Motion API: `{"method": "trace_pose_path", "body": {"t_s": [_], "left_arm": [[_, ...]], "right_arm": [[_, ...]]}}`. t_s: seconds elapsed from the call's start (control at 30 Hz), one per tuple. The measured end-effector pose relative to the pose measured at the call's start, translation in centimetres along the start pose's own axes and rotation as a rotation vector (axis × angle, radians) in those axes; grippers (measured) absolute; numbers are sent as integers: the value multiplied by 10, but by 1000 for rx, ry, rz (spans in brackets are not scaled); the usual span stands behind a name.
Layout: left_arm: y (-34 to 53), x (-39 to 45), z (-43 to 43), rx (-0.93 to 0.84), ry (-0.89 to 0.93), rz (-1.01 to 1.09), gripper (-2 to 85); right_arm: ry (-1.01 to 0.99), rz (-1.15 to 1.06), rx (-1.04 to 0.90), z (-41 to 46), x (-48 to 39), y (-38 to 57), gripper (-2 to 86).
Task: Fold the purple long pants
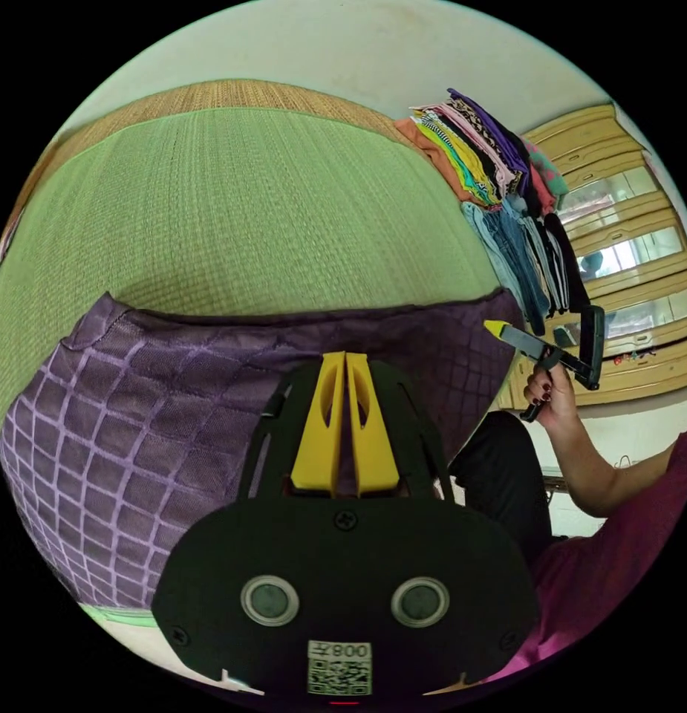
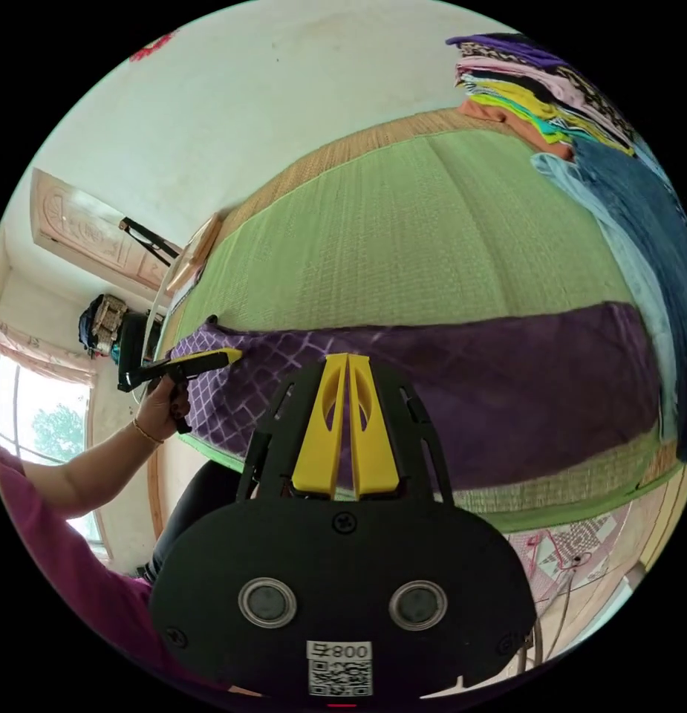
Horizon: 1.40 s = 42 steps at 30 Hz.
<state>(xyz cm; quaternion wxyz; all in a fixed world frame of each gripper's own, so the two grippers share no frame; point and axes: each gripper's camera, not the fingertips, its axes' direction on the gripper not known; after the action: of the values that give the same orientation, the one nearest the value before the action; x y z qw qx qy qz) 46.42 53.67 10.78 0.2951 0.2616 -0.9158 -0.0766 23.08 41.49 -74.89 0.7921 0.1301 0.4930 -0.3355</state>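
Observation:
The purple long pants (image 1: pixel 172 416) lie flat as one long band across a green woven mat (image 1: pixel 246 208), their left part checked with pale lines. My left gripper (image 1: pixel 345 358) is shut, its yellow tips over the cloth just inside the far edge. It also comes into the right gripper view, where the left gripper (image 2: pixel 228 356) lies at the checked end of the pants (image 2: pixel 506 386). My right gripper (image 2: pixel 347 358) is shut too, tips low over the plain purple part. In the left gripper view the right gripper (image 1: pixel 495 327) touches the band's right end. No cloth shows pinched.
A tall stack of folded clothes (image 1: pixel 492 163) and jeans (image 1: pixel 521 252) sits on the mat's far right corner, also seen as the stack (image 2: pixel 551 96). A wooden cabinet (image 1: pixel 625 223) stands behind. The person's arm (image 2: pixel 98 460) reaches in beside a window (image 2: pixel 38 416).

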Motion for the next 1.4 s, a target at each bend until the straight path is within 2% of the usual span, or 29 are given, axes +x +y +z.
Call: {"method": "trace_pose_path", "body": {"t_s": [0.2,0.33,0.57,0.73,0.97,1.13,1.27,1.4], "left_arm": [[-45,58,-50,53,82,16,3],[-94,129,-61,-25,80,139,11],[-200,267,-60,-133,278,386,75],[-281,359,-47,-221,309,511,91],[-379,465,-33,-346,249,606,116],[-418,500,-35,-387,166,618,87],[-435,515,-51,-440,231,634,47],[-441,527,-77,-413,306,637,36]], "right_arm": [[102,162,60,-44,110,64,1],[-2,215,65,-52,161,88,4],[51,355,268,-122,258,162,45],[84,451,320,-147,330,201,73],[-5,456,316,-143,401,225,82],[-57,434,323,-145,437,240,81],[-111,418,329,-147,465,253,84],[-190,397,344,-151,491,268,92]]}}
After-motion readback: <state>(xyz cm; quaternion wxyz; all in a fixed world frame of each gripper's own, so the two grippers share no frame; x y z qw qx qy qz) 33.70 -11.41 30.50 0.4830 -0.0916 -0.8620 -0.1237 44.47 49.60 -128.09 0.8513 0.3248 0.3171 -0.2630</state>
